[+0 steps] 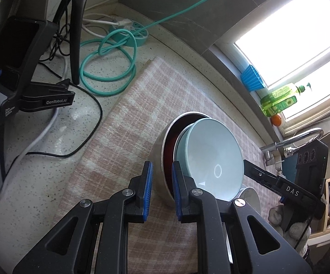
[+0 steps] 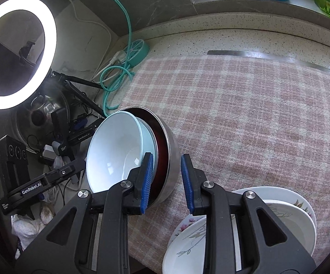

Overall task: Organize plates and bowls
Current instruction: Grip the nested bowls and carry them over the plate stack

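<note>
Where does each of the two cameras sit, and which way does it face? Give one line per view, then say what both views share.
Left wrist: on the left gripper, looking forward over its blue-padded fingers at the stacked bowls; the right gripper shows opposite.
Right wrist: on the right gripper, facing the same stack from the other side; the left gripper shows at left, floral plates below.
Shared: pale blue bowl nested in the steel bowl, tilted on the checked cloth.
</note>
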Motion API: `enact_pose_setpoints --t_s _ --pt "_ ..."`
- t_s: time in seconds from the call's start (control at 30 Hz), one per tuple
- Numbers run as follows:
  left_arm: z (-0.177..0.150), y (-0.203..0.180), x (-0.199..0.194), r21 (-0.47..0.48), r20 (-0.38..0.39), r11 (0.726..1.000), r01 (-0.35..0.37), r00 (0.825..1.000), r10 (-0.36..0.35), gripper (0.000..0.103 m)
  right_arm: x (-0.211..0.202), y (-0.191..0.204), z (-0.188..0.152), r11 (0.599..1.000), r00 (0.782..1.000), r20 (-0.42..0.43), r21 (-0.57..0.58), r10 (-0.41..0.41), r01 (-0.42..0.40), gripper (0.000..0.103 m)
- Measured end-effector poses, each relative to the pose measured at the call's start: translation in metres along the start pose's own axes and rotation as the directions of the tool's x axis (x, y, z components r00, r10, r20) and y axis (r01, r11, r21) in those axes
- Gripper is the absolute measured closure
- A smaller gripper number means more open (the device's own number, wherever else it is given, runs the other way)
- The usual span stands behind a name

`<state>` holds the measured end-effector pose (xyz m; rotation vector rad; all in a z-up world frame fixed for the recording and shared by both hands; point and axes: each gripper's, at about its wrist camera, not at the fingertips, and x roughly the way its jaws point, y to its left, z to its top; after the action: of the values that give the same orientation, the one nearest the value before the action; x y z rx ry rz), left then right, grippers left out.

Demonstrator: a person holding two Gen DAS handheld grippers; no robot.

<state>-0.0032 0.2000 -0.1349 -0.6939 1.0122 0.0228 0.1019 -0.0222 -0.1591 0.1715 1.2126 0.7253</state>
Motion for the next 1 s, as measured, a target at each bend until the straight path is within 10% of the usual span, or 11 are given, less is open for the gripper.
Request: enact_pose_setpoints --t_s 0.77,1.0 --pt "0.001 0.004 0.025 0.007 -0.036 1.000 -0.011 0.999 0.012 0.088 0.014 -0.012 -0.002 0.996 0.998 -0.040 0.081 0.050 -0.047 0.091" --pt "0.001 0.001 0.025 0.024 -0.030 0.999 -0.032 0.999 0.033 0.088 0.014 0.007 -0.002 0.997 0.997 -0.049 -0.048 -0.065 0.062 0.092"
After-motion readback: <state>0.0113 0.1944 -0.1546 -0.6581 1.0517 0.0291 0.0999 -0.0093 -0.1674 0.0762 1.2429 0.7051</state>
